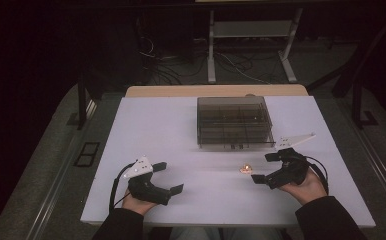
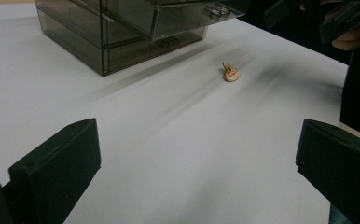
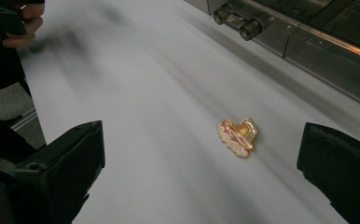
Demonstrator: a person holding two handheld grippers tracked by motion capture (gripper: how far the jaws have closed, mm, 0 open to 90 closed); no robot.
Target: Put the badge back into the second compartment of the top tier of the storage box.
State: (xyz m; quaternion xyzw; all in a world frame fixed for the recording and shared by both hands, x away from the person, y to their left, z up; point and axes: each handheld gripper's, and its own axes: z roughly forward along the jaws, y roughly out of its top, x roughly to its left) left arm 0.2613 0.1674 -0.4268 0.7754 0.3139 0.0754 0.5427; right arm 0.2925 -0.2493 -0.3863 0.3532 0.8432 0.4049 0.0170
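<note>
Black plastic jaws of the right gripper [image 1: 263,168] stand spread wide with nothing between them, low over the white tabletop [image 1: 181,140] near its front right corner, and the small heart-shaped pink and gold hair clip [image 3: 238,135] lies flat on the board just ahead of them, nearer one jaw than the other in the right gripper view. That off-centre line is the first risk, as I judge it: if the jaws close as they stand, one would reach the clip first and likely push it sideways across the smooth board instead of pinching it. The clip is also thin and lies flat, so jaws that come down too high could slide over its glossy top, and jaws that press too hard into the board could flick it away. Beyond it, toward the back edge, stands the smoky grey transparent plastic drawer box [image 1: 234,121], its small knobs facing the person; a clip knocked forward could skid up against its base, where the jaws would have little room. Nearer the front left corner, the left gripper [image 1: 169,177] is held well apart from the clip, its jaws likewise spread and empty.
</note>
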